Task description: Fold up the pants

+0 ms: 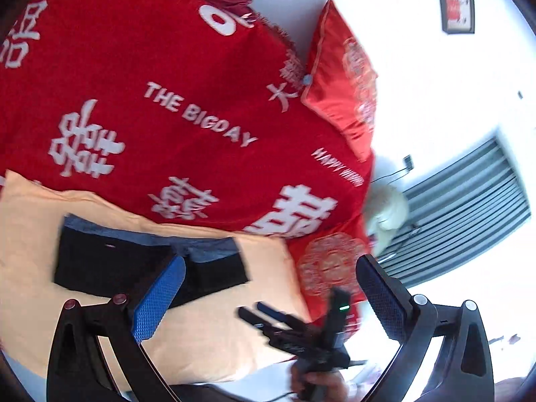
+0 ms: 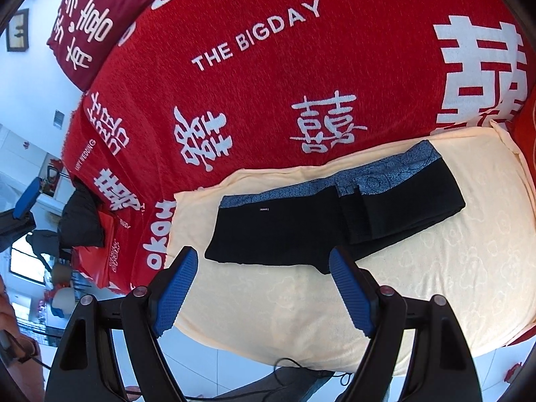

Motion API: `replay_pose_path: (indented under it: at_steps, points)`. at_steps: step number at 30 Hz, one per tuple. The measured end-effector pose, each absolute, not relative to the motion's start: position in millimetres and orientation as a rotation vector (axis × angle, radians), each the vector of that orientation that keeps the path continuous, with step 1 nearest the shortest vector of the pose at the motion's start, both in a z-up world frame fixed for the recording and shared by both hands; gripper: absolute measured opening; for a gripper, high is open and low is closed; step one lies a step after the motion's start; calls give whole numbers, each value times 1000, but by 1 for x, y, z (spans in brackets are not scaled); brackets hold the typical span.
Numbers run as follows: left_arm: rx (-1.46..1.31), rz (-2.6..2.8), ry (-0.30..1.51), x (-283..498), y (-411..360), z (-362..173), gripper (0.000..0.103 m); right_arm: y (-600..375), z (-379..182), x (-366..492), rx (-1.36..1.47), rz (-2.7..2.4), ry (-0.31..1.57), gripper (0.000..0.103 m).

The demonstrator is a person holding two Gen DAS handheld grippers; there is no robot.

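— Pants [image 2: 301, 231]: black with a blue patterned waistband, folded into a flat strip on a pale yellow towel [image 2: 435, 268] at the near edge of the bed.
— Surface under that?
— Red blanket [image 2: 301, 83] printed with white characters and "THE BIGDAY", spread over the bed. White walls around, white tiled floor below, grey slatted blinds [image 1: 469, 207] to one side.
— Pillows?
— Two orange-red embroidered cushions [image 1: 341, 80] in the left wrist view, plus one dark red pillow [image 2: 87, 26] with white characters. Framed picture [image 1: 457, 6] on the wall.
— Right gripper [image 2: 264, 264]?
— Jaws spread wide, nothing between them, poised just short of the near hem of the pants; not touching.
— Left gripper [image 1: 271, 274]?
— Also wide apart, empty, tilted, off toward the end of the strip and the corner of the towel. Blurred view.
— Count?
— One pair of pants, one towel, one blanket, two grippers. Black cable [image 2: 301, 366] trailing on the floor.
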State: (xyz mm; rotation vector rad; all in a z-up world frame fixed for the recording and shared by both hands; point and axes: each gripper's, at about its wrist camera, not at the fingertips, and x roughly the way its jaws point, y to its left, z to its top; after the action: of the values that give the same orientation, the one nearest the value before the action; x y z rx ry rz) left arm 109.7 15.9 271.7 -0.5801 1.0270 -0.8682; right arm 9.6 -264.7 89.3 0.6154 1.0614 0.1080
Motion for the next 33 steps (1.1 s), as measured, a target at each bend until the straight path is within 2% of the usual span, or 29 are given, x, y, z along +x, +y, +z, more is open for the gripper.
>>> replay_pose_path:
  at_steps: [4,12,21,26,29,33]
  points:
    - [-711,-970,939,100,16,303,102,-276,89,-1,644,110,1036,84]
    - [-749,-1231,817,69,3,364,102,-293,93,-14,658,105,981,85]
    - [-797,-1375,771,48,-3,395,102,-288,100,-19,648,150,935,87]
    - [-632,-1167,756,44,-3,397,102,-294,108,-22,709,212,894,89]
    - [-483,-1008,715,40,-6,397,102,-307,123,-20,844,338,845,103]
    - [-365,-830,612,30,-2,396,102,-320,164,-14,906,502,762,103]
